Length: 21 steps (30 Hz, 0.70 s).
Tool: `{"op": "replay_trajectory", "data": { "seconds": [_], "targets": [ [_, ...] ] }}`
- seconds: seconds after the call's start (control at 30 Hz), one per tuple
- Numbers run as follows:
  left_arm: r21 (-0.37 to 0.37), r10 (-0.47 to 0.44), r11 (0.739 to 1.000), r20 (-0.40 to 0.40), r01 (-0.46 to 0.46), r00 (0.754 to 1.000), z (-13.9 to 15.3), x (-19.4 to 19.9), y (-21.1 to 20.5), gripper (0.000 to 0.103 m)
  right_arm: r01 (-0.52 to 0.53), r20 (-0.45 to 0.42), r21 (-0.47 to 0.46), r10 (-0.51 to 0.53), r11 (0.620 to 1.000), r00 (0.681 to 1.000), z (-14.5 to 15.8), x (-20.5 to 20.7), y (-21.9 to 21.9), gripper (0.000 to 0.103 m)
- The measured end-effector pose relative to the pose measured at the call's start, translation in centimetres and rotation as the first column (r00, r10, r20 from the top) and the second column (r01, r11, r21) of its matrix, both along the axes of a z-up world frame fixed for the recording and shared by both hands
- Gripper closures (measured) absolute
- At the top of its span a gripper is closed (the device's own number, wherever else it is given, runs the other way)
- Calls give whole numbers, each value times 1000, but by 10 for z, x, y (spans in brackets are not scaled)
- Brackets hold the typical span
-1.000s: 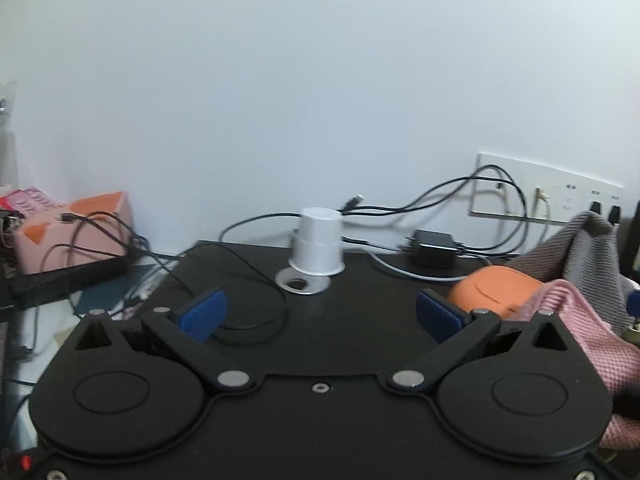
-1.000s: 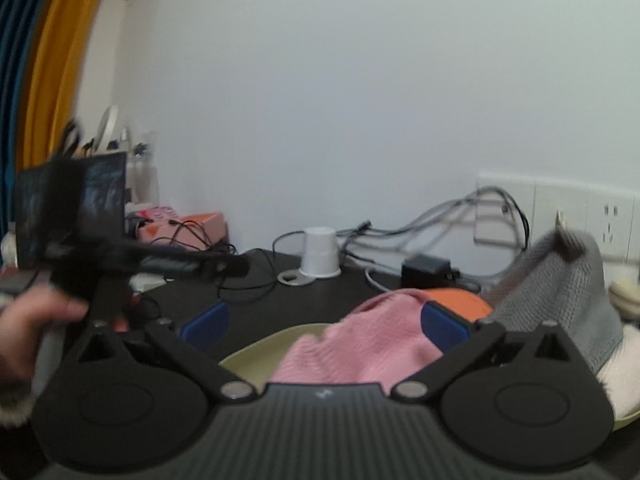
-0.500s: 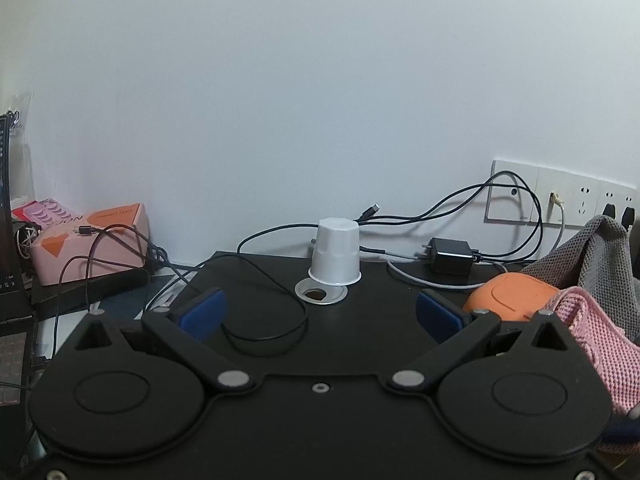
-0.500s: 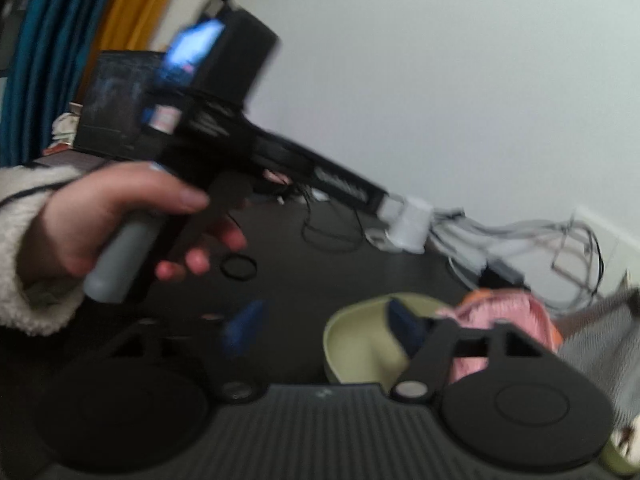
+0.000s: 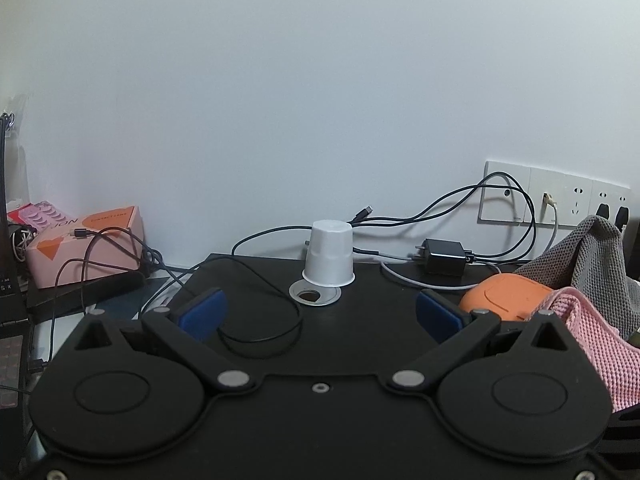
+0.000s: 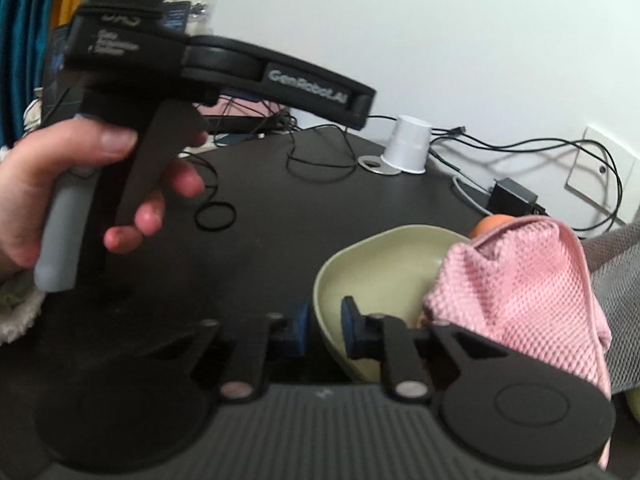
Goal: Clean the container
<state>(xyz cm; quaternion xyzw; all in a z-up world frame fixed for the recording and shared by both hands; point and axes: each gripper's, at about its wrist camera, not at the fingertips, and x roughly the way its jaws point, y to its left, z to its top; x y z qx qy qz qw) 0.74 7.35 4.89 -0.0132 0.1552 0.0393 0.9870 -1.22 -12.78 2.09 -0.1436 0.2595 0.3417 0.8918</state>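
Rim of the green bowl (image 6: pixel 372 264) sits between the blue pads (image 6: pixel 301 330) of my right gripper (image 6: pixel 324 330): one pad outside the wall, the other inside. The jaws have just been closing and now stand nearly together, with only the wall in the gap. I read this as a pinch on the bowl's near rim, though blur keeps me from confirming full pad contact.

Left gripper (image 5: pixel 320 314): jaws wide apart, nothing between them, hanging above the black table (image 5: pixel 380 308). In the right wrist view I see it side-on, held by the person's hand (image 6: pixel 80 184) to the left of the bowl.

Bowl location: on the table at the right side, close in front of the right gripper. A pink cloth (image 6: pixel 520 292) is draped over its far-right rim and partly into it; something orange (image 6: pixel 490 224) shows just behind, and grey cloth (image 6: pixel 616 252) lies further right.

Handling judgement: the bowl looks stiff, thin-walled and smooth, probably light. A smooth rim may slip or pivot in a one-point pinch, so I would steady it rather than lift it high. Whether it is breakable I cannot tell. The cloth is soft, limp and open-weave; best taken by a raised fold near the top, clear of the rim, with the free left jaws.

Background: upturned white cup (image 5: pixel 329 252) near the wall, cables (image 5: pixel 260 320) across the table.
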Motion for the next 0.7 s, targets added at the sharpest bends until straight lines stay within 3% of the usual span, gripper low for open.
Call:
{"op": "replay_trajectory", "data": {
  "seconds": [0.2,0.37,0.53,0.7],
  "targets": [
    [-9,16,1000,-8,-16,1000,-1,1,3,0,3,-3,46,-3,999,1000,7,-4,-7,92],
    [-37,68,997,0,-68,998,0,1,11,0,-13,-11,222,16,975,1000,32,-4,-26,95],
    [-115,139,984,29,-135,990,4,-4,28,0,2,-56,423,24,906,998,59,6,-48,95],
    [-185,150,972,9,-146,989,3,-2,40,0,43,-144,621,60,782,988,75,22,-67,95]
  ]
}}
